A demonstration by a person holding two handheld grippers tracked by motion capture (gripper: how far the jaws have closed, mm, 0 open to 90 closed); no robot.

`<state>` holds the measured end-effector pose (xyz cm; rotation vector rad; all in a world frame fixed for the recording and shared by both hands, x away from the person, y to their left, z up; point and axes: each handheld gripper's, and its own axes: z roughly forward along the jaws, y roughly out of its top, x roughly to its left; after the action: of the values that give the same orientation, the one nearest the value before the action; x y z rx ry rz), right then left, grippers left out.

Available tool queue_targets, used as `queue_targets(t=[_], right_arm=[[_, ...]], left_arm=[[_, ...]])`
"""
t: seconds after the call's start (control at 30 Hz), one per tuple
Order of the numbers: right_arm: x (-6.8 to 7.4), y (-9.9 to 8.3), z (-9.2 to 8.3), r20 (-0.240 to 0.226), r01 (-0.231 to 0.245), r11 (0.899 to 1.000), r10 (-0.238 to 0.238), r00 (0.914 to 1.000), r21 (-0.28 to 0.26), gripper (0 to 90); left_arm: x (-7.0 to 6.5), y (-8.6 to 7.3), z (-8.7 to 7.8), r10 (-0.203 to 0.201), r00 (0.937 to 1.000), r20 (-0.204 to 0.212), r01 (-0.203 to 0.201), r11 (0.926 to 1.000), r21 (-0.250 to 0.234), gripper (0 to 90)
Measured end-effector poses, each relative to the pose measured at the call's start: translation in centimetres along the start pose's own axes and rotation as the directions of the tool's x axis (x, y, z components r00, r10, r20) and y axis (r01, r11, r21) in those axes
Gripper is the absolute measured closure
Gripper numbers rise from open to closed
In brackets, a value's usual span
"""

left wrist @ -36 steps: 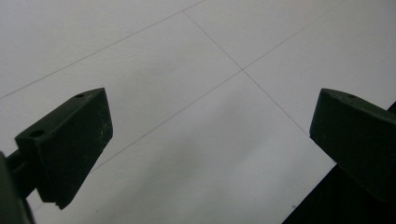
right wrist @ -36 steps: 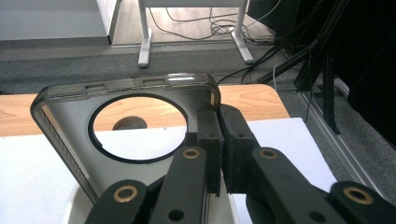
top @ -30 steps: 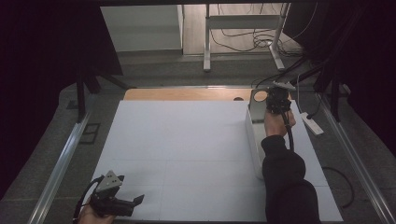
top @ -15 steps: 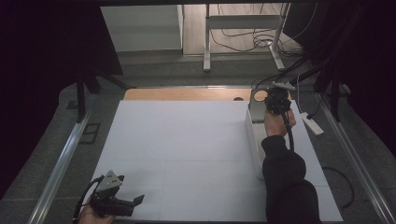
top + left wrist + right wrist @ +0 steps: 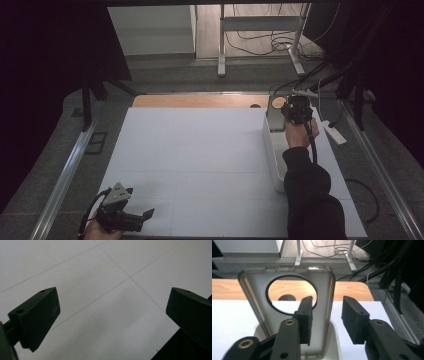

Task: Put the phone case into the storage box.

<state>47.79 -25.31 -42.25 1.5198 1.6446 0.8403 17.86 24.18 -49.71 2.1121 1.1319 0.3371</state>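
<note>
A clear phone case (image 5: 287,312) is seen standing upright at the far right part of the desk (image 5: 200,165). Its long axis is vertical, and the end with the large round camera hole (image 5: 292,293) is turned up. Its hollow inner side is turned toward the right gripper (image 5: 327,320), and through the hole the wooden strip (image 5: 352,291) at the far edge of the desk can be seen. The lower end of the case is set in the far end of a long white tray (image 5: 274,160), which lies along the right side of the white desk surface with its long axis running from near to far. Whether anything else lies in the tray cannot be told.

The right gripper is held at the case, pointing away from the person. Its jaws have just been opening, and they are now apart. One side edge of the case is between them, but the pads are not pressed on it: one pad is in front of the inner face, and the other stands free beside the case.

The left gripper (image 5: 131,216) is kept low at the near left corner of the desk, with its jaws wide apart and nothing between them.

In the high view (image 5: 276,107) the case is small and partly covered by the right gripper (image 5: 295,107). Its shape and hole are shown plainly in the right gripper view. In the left gripper view, bare white desk surface (image 5: 105,277) with thin lines is seen between the jaws.
</note>
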Motion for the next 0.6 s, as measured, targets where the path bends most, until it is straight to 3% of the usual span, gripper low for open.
queue_targets(t=[0.3,0.6], right_arm=[[-0.6,-0.3,-0.6,-0.089,0.011,1.000,-0.009,0.9960,0.027,50.3],[-0.9,-0.7,-1.3,-0.181,0.047,0.998,-0.038,0.9827,0.048,40.2]], left_arm=[[0.0,0.0,0.0,-0.008,1.0000,0.001,0.008,1.0000,-0.001,0.0],[0.1,0.0,0.0,-0.011,0.9999,0.003,0.011,0.9999,-0.002,0.0]])
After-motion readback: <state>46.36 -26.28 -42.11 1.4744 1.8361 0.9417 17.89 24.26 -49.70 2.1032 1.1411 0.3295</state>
